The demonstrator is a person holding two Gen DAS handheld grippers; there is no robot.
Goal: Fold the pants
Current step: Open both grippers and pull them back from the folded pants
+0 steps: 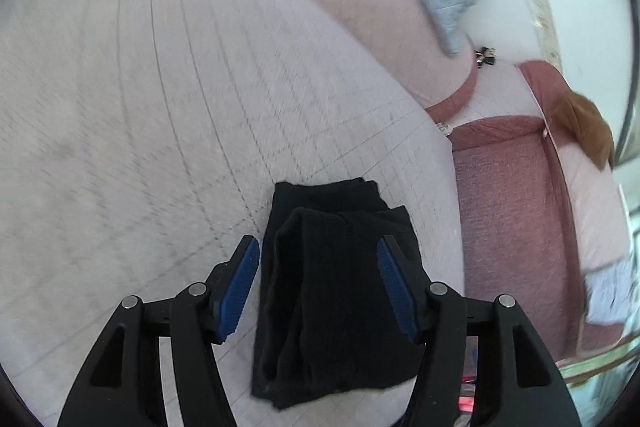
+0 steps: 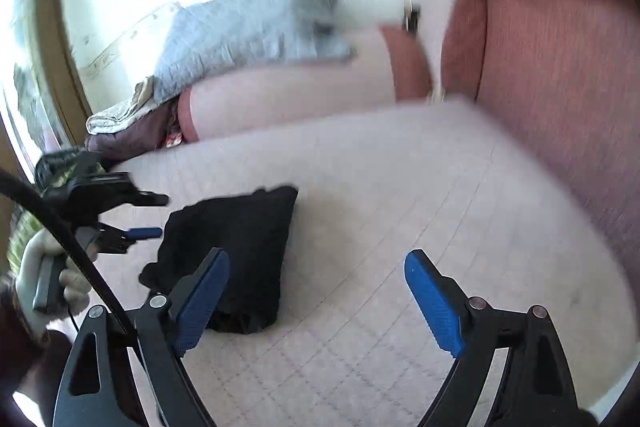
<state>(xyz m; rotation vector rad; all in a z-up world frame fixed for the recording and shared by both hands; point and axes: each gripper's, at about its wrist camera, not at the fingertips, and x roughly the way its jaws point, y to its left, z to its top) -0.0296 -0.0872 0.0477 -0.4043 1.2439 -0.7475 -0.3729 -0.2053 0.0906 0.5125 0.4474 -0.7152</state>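
Pale quilted bed surface (image 1: 120, 87) carries the work. Your left gripper (image 1: 318, 287), fingers spread, hovers over the black folded fabric pants (image 1: 332, 287), holding nothing. Your right gripper (image 2: 316, 297), fingers likewise spread and empty, sits just beside the bundle. Press edges flat, squaring layers. Beyond lies a rust-red cushion (image 2: 560, 67).

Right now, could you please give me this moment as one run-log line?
task: fold pants | black pants: folded bundle on pale quilted surface | left gripper: open, over bundle | right gripper: open, holding nothing
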